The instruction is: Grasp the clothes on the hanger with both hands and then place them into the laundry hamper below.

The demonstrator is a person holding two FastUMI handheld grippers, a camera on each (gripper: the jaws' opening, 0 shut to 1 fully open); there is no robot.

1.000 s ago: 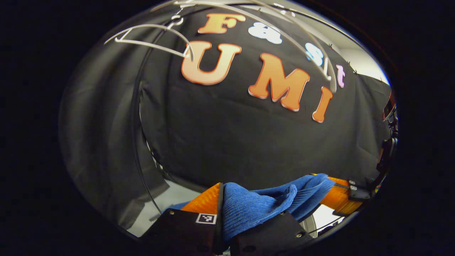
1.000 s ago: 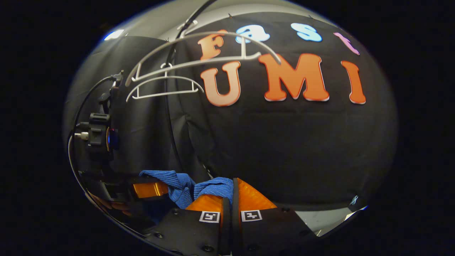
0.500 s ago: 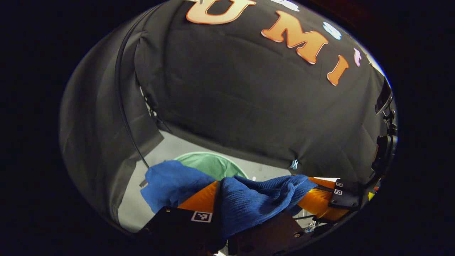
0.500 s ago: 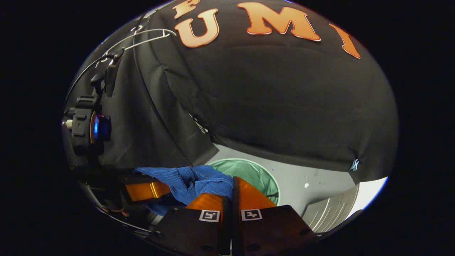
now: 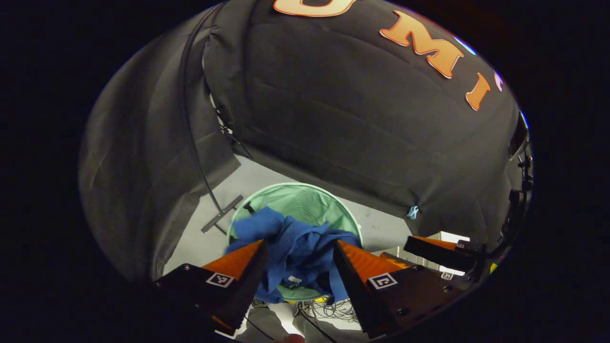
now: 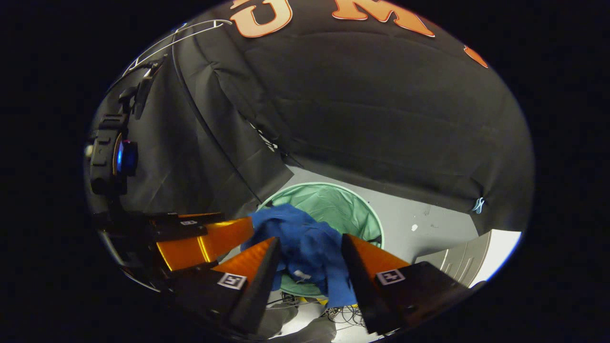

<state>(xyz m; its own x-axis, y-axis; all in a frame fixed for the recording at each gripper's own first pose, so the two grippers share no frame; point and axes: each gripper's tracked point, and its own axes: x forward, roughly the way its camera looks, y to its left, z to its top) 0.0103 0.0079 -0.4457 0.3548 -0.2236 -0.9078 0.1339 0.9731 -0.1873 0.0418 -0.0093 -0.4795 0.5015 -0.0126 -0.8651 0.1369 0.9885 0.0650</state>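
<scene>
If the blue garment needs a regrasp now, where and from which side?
Take the blue garment by its bunched upper fold, coming from above. It is crumpled over the near rim of the green hamper, so the raised fold is the likeliest part to pinch. Both the left gripper and right gripper stand open.

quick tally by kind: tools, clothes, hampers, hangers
tools: 2, left tool and right tool, both open
clothes: 1, blue garment over the hamper
hampers: 1, green hamper
hangers: 1, white hanger, bare
total: 5
</scene>
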